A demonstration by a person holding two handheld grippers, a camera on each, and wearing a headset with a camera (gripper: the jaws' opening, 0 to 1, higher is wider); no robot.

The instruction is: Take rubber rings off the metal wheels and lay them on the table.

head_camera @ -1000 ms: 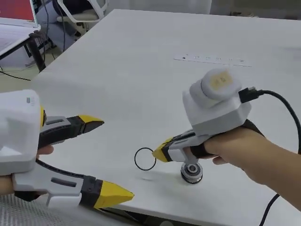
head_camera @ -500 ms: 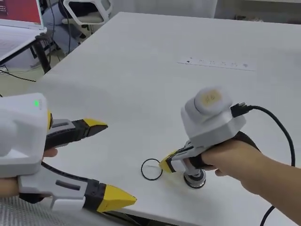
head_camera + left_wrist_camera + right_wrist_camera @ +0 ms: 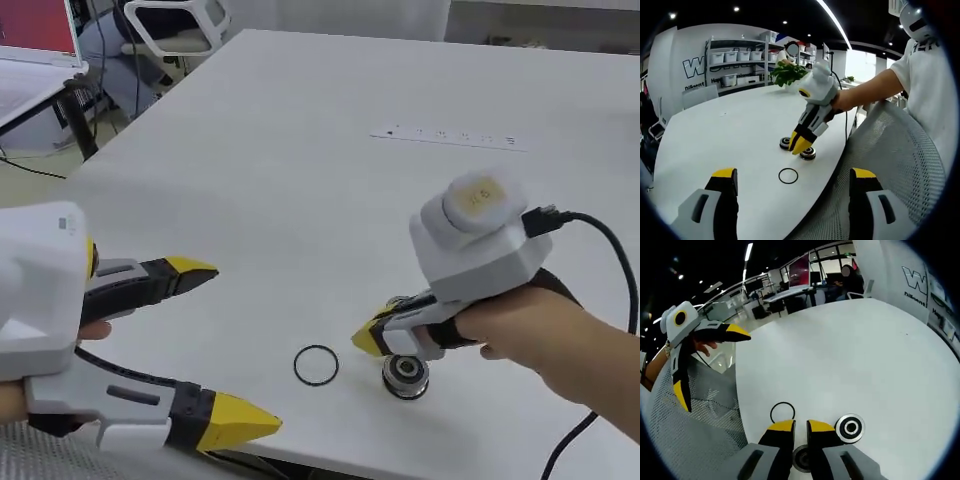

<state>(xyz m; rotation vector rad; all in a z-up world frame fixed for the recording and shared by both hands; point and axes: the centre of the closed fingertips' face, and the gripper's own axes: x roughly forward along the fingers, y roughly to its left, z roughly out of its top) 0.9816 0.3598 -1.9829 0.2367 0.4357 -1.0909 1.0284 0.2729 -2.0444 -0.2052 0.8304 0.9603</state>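
Has let go of the ring (image 3: 316,365) since a second ago: then at the tip of the right gripper (image 3: 368,340), now flat on the table (image 3: 300,150) with bare tabletop between the two. Has drawn that gripper back and up a little, over a wheel (image 3: 405,375) that stands near the ring. Keeps its jaws narrow, all but closed, with nothing between them. In the right gripper view, shows the ring just beyond the left tip and a second wheel (image 3: 850,428) beside the right tip. Holds the left gripper (image 3: 228,345) wide at the table's near edge, much as before. Finds the ring ahead of those spread jaws, between the two grippers, touching neither.
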